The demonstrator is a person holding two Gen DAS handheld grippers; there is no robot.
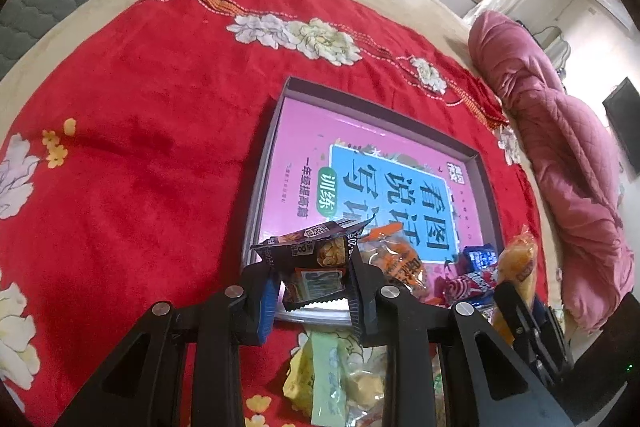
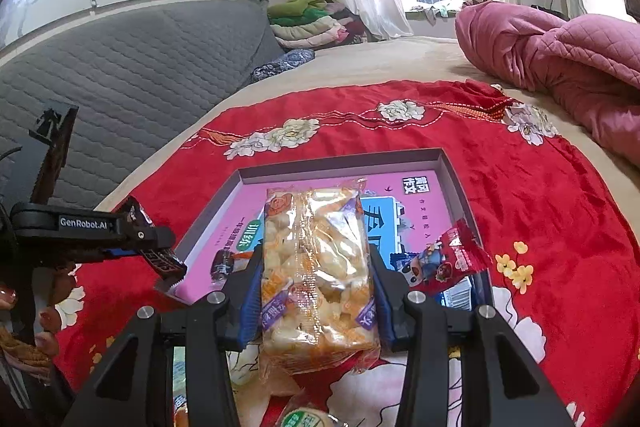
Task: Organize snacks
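Note:
My left gripper (image 1: 314, 287) is shut on a dark snack packet (image 1: 316, 259) and holds it over the near edge of a shallow box (image 1: 280, 95) with a pink book inside. My right gripper (image 2: 316, 283) is shut on a clear pack of yellow puffed snacks (image 2: 316, 267), held over the same box (image 2: 340, 163). A red packet (image 2: 452, 259) and a blue packet (image 2: 456, 297) lie in the box's near right corner. The left gripper (image 2: 160, 251) with its dark packet shows at the left of the right wrist view. An orange packet (image 1: 400, 259) also lies in the box.
The box sits on a red floral blanket (image 1: 140, 147) on a bed. More snack packs (image 1: 336, 379) lie on the blanket just below the grippers. A pink quilt (image 2: 560, 59) is piled at the right. A grey padded headboard (image 2: 120, 67) stands behind.

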